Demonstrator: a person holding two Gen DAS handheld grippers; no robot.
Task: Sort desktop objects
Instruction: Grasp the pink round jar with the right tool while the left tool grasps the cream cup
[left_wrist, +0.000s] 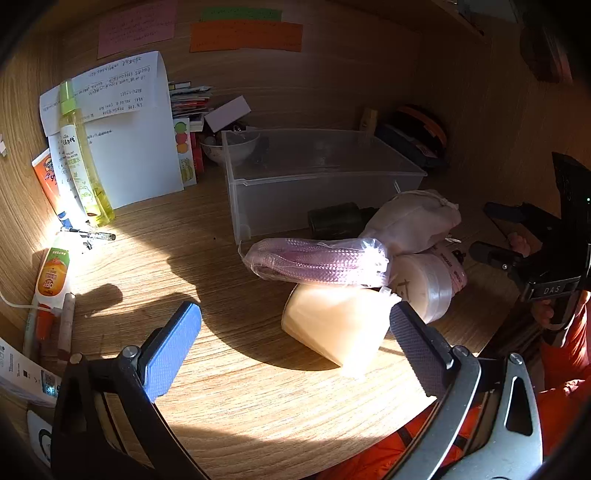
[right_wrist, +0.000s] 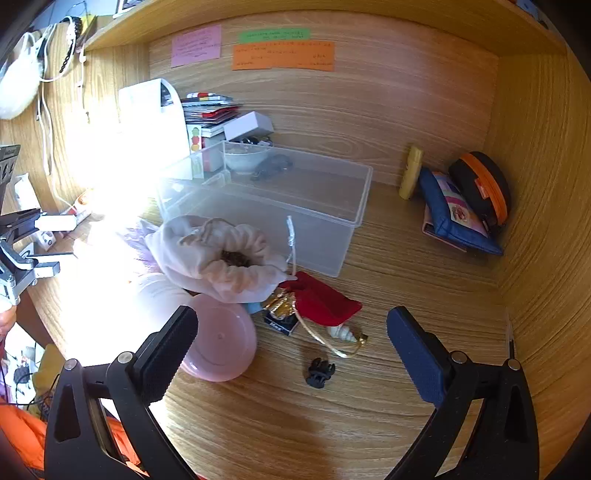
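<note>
A clear plastic bin (left_wrist: 317, 177) stands at the back of the wooden desk; it also shows in the right wrist view (right_wrist: 295, 206). In front of it lies a pile: a bagged pink cord (left_wrist: 314, 262), a cream cone-shaped pack (left_wrist: 336, 325), a white drawstring pouch (right_wrist: 218, 254), a pink round lid (right_wrist: 221, 339), a red pouch (right_wrist: 321, 299), a shell (right_wrist: 343, 334) and a small black clip (right_wrist: 319, 373). My left gripper (left_wrist: 295, 332) is open and empty, just short of the cream pack. My right gripper (right_wrist: 291, 343) is open and empty above the clip and shell.
A yellow spray bottle (left_wrist: 81, 158), papers (left_wrist: 122, 129), tubes and pens (left_wrist: 51, 280) line the left side. Books and a bowl (right_wrist: 245, 157) stand behind the bin. A blue pouch (right_wrist: 458, 218) and a black-orange case (right_wrist: 480, 184) lean in the right corner. Strong sunlight washes out the left.
</note>
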